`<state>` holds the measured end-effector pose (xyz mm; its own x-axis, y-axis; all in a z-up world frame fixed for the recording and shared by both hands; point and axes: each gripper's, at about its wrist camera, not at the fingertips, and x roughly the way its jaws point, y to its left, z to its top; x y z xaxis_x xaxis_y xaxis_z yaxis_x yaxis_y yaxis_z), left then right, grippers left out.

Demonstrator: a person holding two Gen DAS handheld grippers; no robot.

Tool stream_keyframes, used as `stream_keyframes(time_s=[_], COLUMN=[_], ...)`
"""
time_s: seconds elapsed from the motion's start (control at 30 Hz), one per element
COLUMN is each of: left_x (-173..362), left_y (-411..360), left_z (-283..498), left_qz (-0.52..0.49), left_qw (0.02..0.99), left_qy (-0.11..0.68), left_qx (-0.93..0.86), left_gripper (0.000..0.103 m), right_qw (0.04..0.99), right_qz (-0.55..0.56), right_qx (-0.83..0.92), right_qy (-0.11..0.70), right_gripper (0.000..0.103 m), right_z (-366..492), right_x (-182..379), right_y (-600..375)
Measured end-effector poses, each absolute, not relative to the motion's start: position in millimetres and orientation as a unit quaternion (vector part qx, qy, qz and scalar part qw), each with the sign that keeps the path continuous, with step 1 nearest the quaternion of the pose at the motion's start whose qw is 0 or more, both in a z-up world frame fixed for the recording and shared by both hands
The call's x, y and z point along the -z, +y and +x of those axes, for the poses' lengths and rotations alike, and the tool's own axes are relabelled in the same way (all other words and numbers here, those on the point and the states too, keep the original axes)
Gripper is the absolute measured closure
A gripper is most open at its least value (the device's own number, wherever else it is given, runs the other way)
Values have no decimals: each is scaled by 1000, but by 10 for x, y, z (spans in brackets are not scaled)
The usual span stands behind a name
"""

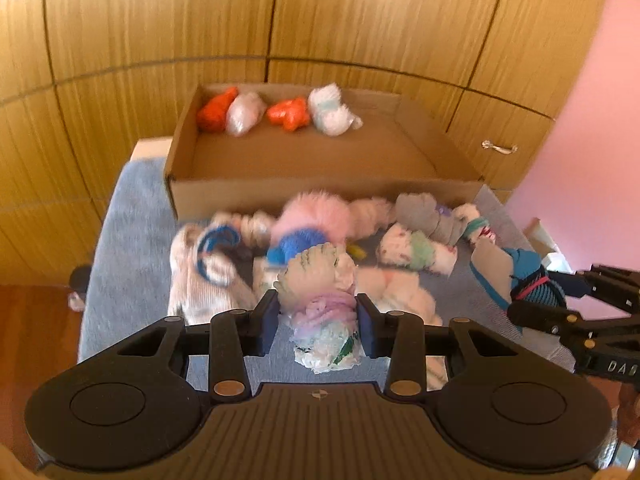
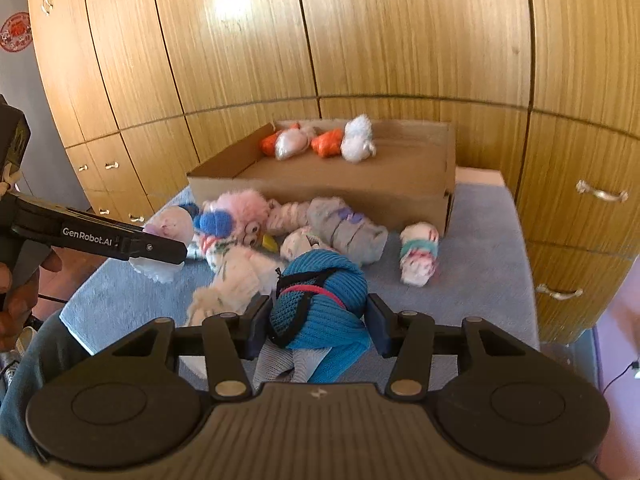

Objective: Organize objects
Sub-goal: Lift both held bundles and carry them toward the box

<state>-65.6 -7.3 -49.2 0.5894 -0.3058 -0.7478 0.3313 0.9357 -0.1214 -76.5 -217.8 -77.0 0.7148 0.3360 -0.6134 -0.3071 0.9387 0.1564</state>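
Two rolled bundles held, box waiting beyond
Left tool (image 1: 317, 316) clamps a pastel sock roll (image 1: 320, 304), right tool (image 2: 318, 322) clamps a blue sock roll (image 2: 320, 292), both above the blue-covered desk (image 2: 480, 264), probably bound for the cardboard box (image 2: 420, 196) where four rolls line the back

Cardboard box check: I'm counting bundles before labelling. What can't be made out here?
- Brown cardboard box, left wrist view: near wall hides its front floor.
- Loose rolled-sock pile, left wrist view: motion blur merges bundles.
- Blue knitted sock bundle, right wrist view: the right gripper hides its underside.
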Motion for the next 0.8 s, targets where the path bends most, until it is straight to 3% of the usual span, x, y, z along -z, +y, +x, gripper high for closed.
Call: stream_keyframes(time_s=[0.5, 0.8], left_x=[-361, -451], left_y=[-606, -1220], left_z=[101, 760], left_qz=[45, 72], left_qw=[891, 880], left_qy=[380, 378], left_qx=[245, 277], left_gripper=[56, 56], right_qw=[947, 943], right_qz=[-25, -33], right_qx=[-163, -160], right_qy=[275, 288], right_gripper=[57, 57], right_z=[-105, 689], right_x=[-170, -266], right_y=[-2426, -2495])
